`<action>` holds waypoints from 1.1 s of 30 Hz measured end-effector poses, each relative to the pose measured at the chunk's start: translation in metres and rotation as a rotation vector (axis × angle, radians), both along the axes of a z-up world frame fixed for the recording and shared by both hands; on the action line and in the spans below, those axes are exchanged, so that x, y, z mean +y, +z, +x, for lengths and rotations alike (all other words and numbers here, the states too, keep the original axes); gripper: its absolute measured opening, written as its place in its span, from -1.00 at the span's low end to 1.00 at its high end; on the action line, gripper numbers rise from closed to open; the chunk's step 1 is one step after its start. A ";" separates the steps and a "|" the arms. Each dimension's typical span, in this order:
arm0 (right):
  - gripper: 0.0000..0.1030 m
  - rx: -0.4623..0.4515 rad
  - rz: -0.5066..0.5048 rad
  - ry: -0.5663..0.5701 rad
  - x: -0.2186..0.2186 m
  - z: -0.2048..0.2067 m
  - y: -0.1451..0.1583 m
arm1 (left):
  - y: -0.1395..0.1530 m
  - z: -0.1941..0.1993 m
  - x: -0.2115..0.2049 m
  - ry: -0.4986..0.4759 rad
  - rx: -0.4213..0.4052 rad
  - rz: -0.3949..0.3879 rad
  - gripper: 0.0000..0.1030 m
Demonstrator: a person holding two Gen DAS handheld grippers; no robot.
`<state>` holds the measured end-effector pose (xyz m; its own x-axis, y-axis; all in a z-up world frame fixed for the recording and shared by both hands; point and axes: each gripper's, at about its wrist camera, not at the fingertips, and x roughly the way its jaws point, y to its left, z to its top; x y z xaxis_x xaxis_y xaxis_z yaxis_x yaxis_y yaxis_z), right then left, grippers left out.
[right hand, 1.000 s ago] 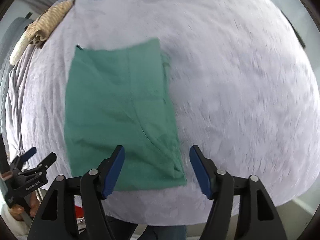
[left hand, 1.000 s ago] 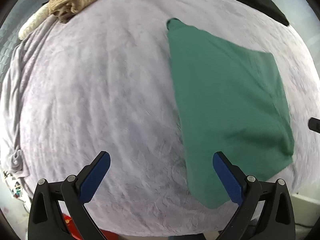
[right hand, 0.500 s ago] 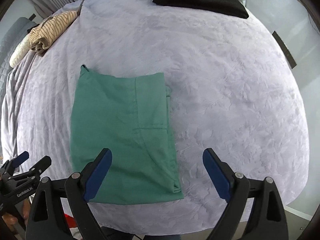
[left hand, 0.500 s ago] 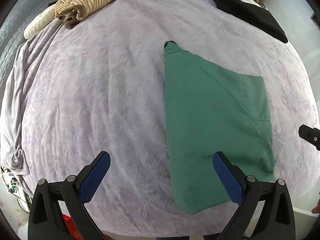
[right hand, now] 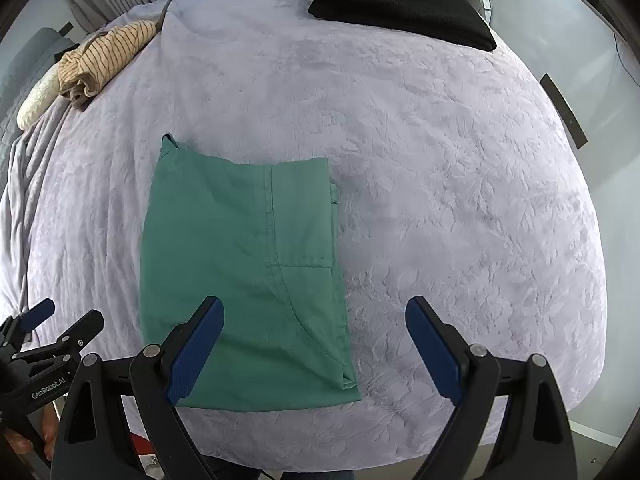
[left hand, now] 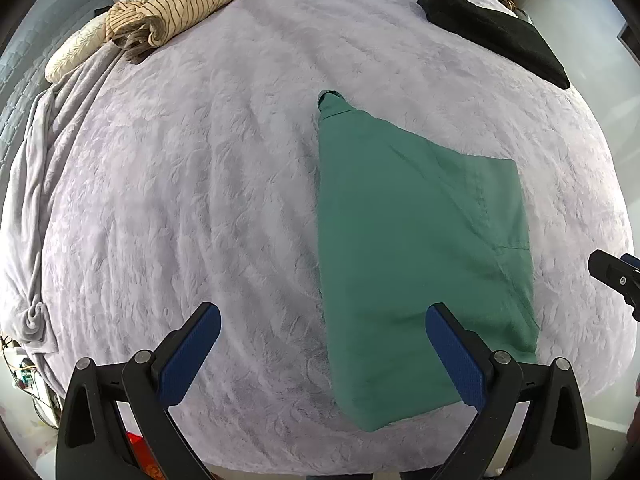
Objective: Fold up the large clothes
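Hovering over the bed, both grippers point steeply down with nothing between their fingers. Left gripper: jaws spread wide, blue pads clear of any fabric; its right-hand finger sits in front of the near part of the green garment in the left wrist view, but whether it is above it or touching cannot be told for sure from this angle — it looks clear. Right gripper: jaws also wide apart, empty, left-hand pad overlapping the garment's near edge in the picture, right-hand pad over bare bedspread. The green garment lies flat, folded into a tall rectangle on the near half of the lavender bedspread, close to the near edge, with a collar or cuff nub poking out at its far-left corner and a seam plus pocket line visible on the top layer. In the right wrist view the left gripper shows at the lower left with a hand behind it. Well apart from the green piece: folded black garment at the far right of the bed, bundled tan striped garment at the far left, cream pillow just beside that bundle. Bedspread bunches into folds along the left side.
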<state>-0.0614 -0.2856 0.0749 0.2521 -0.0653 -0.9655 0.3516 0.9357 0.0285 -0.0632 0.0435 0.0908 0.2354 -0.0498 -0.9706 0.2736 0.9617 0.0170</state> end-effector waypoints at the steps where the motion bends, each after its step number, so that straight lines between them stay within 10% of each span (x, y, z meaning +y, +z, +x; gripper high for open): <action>1: 0.82 -0.001 -0.001 -0.001 0.000 0.000 0.000 | 0.000 0.000 0.001 0.000 -0.001 0.001 0.99; 33: 0.82 0.001 -0.007 -0.002 0.001 0.002 0.003 | 0.008 -0.003 -0.007 -0.039 -0.031 0.015 0.99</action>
